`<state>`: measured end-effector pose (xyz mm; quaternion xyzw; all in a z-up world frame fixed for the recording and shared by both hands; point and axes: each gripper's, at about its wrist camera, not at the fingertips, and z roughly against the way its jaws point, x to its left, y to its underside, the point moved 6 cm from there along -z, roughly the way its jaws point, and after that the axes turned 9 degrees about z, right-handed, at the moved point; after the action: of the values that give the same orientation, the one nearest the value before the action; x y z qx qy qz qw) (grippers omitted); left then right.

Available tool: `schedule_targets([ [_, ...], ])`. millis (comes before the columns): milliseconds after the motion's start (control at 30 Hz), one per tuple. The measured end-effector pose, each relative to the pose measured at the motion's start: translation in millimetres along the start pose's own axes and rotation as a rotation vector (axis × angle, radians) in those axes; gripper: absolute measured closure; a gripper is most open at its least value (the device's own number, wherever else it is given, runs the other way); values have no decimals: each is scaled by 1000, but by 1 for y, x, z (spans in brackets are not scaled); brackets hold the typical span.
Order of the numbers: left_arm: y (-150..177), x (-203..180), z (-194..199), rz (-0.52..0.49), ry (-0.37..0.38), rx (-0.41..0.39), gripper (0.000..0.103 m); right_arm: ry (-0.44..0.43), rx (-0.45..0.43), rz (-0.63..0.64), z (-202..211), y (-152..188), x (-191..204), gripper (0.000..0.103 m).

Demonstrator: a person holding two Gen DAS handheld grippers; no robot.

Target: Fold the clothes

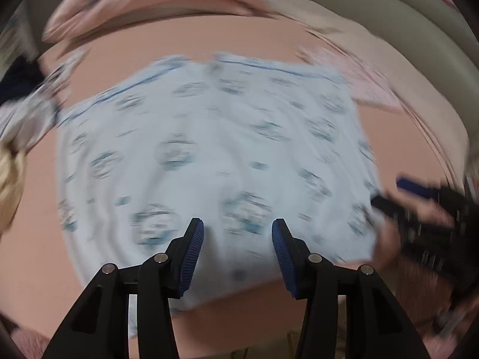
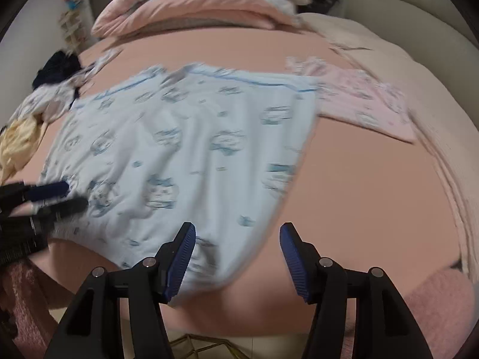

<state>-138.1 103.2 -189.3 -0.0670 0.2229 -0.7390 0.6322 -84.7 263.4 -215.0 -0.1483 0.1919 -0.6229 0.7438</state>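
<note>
Left wrist view, heavily blurred: the left gripper [image 1: 238,233] hangs over a pale blue printed garment [image 1: 209,155] spread flat on the peach-pink bed sheet [image 1: 36,239], filling the middle of the frame. Its blue-padded jaws stand apart with nothing pinched. The right gripper [image 1: 386,194] shows at the right edge. In the right wrist view that gripper's jaws are opening, empty, above the garment's lower corner. A folded pink printed cloth [image 2: 365,104] lies at upper right, and a heap of dark, white and yellow clothes [image 2: 45,101] at left.
</note>
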Motion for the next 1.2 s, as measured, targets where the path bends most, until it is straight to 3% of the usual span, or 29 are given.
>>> schedule_targets([
  [100,0,31,-16,130,-67,46,59,49,91,91,-23,16,22,44],
  [133,9,32,-24,145,-81,77,59,56,77,94,-25,18,20,43],
  [300,29,28,-16,122,-92,69,57,11,186,-39,-8,35,-1,39],
  [433,22,27,6,84,-65,4,58,66,49,-44,15,9,-5,39],
  [500,11,36,11,86,-101,-28,58,85,-14,7,14,-10,6,39],
  [600,2,59,11,142,-136,-22,57,67,53,68,-13,-7,24,39],
  [700,19,90,-6,213,-199,66,57,81,122,83,-26,14,30,35],
  [767,41,99,-11,244,-175,82,57,69,150,60,-18,22,25,34],
  [933,45,107,12,298,-107,14,57,99,97,10,4,9,23,34],
  [1033,29,126,16,342,-162,-32,57,103,5,84,7,-27,45,33],
  [1100,19,138,13,352,-180,-23,57,96,25,143,-10,-38,63,33],
  [1167,25,147,1,354,-230,57,57,94,101,144,-37,-29,63,34],
  [1200,28,152,-5,355,-254,97,57,83,64,112,-33,-23,61,33],
])
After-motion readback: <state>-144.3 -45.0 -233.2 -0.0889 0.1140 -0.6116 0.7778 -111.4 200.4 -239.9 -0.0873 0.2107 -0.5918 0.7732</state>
